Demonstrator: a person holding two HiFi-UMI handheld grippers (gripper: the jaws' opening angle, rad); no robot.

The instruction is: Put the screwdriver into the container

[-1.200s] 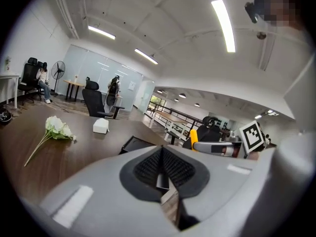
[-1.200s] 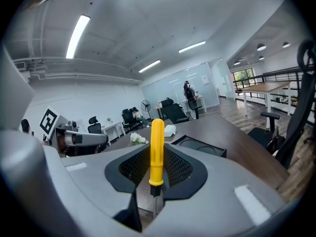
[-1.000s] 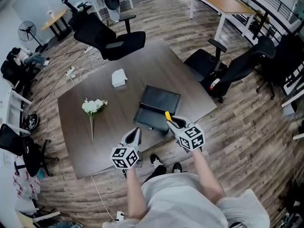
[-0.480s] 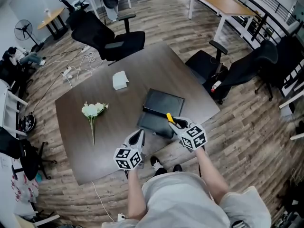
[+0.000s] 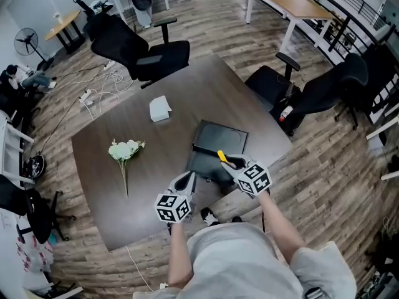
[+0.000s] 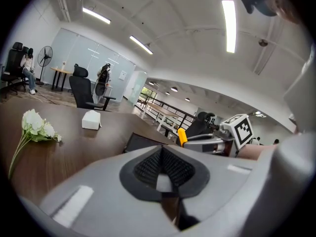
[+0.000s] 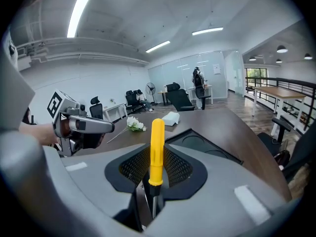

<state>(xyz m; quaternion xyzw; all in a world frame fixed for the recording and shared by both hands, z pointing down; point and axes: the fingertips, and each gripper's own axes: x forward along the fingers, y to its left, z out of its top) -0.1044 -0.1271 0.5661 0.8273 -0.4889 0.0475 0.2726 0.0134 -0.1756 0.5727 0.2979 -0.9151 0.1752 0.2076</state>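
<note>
Screwdriver (image 7: 157, 147) in right tool (image 5: 231, 163), yellow handle forward (toward container (image 5: 215, 136)), shaft rearward.

Left gripper (image 6: 161, 157) jaws together, empty

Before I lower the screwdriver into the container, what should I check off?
1. Screwdriver gripped by right hand-held gripper: ok, jaws closed on it, yellow handle pointing forward.
2. Container open, recesses showing: ok.
3. Screwdriver resting inside container: not ok, it is held at the container's near side.
4. Left hand-held gripper out of the path: ok, shut, empty, left of the container.
5. Flowers and white box apart from container: ok.
</note>
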